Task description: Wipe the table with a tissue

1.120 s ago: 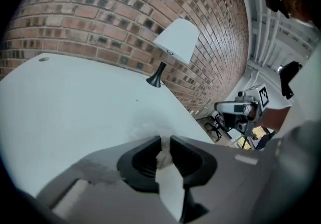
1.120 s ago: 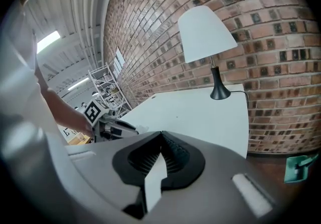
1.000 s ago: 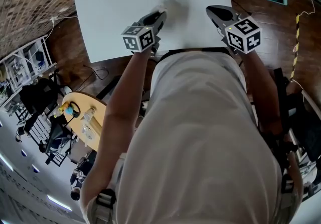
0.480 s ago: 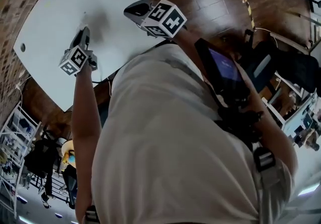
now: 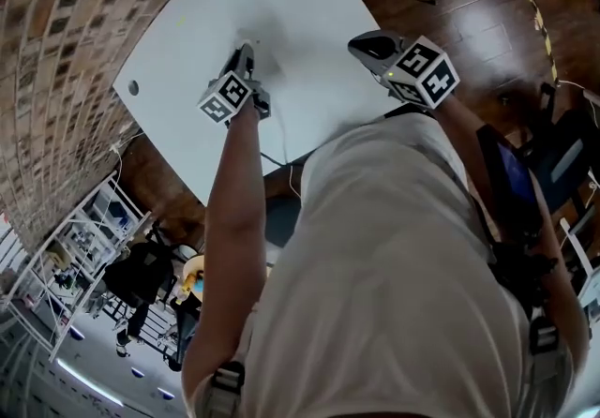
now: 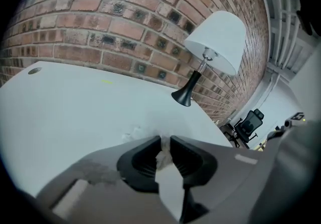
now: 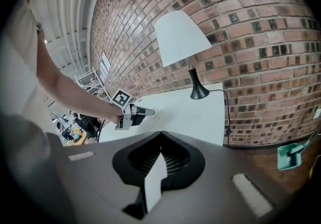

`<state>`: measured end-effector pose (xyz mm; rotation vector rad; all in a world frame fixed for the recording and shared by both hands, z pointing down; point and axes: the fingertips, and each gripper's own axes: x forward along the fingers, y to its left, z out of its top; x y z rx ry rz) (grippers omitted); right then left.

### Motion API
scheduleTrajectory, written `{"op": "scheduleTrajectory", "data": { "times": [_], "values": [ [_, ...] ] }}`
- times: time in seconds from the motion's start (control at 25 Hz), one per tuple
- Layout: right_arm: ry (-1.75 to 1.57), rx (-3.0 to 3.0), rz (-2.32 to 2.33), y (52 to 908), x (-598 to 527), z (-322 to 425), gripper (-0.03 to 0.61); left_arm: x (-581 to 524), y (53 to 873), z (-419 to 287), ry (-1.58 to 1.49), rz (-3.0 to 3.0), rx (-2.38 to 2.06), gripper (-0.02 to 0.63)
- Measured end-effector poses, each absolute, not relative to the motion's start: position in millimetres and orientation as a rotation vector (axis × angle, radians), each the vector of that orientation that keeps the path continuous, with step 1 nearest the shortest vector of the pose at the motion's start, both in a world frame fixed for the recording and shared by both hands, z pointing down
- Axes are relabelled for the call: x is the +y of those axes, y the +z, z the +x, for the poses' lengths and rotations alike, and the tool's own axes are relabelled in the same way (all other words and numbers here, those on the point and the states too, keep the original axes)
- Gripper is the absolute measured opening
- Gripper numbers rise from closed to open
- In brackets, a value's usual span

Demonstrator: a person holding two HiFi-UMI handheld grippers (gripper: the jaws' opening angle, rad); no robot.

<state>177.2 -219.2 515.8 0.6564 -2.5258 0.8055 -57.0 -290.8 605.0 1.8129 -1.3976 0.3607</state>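
Table (image 5: 309, 22) beside brick wall (image 6: 100, 17), lamp (image 6: 215, 42) atop; left gripper (image 6: 164, 140) tight on tissue (image 6: 161, 156); right gripper (image 7: 160, 135) closed

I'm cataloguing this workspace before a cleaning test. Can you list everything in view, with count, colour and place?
table: one, white, against the brick wall
tissue: one, white, pinched in the left gripper at the table top
lamp: one, white shade, black stem and base, on the table by the wall
brick wall: one, red-brown, behind the table
floor: dark wood, beside the table
office chair: one, black, beyond the table
green object: one, on the floor by the wall; kind unclear
left gripper: grey, black pads, shut on the tissue
right gripper: same colours, shut, empty, near the table's edge
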Motion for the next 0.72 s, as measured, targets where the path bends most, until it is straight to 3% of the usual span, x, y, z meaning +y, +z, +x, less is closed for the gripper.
{"op": "scheduleTrajectory", "data": {
  "times": [0.72],
  "values": [
    [0.85,-2.541,0.723,514,-228,209,0.008,-294,614,-37,0.583,1.751,-1.491,0.063]
  ]
}}
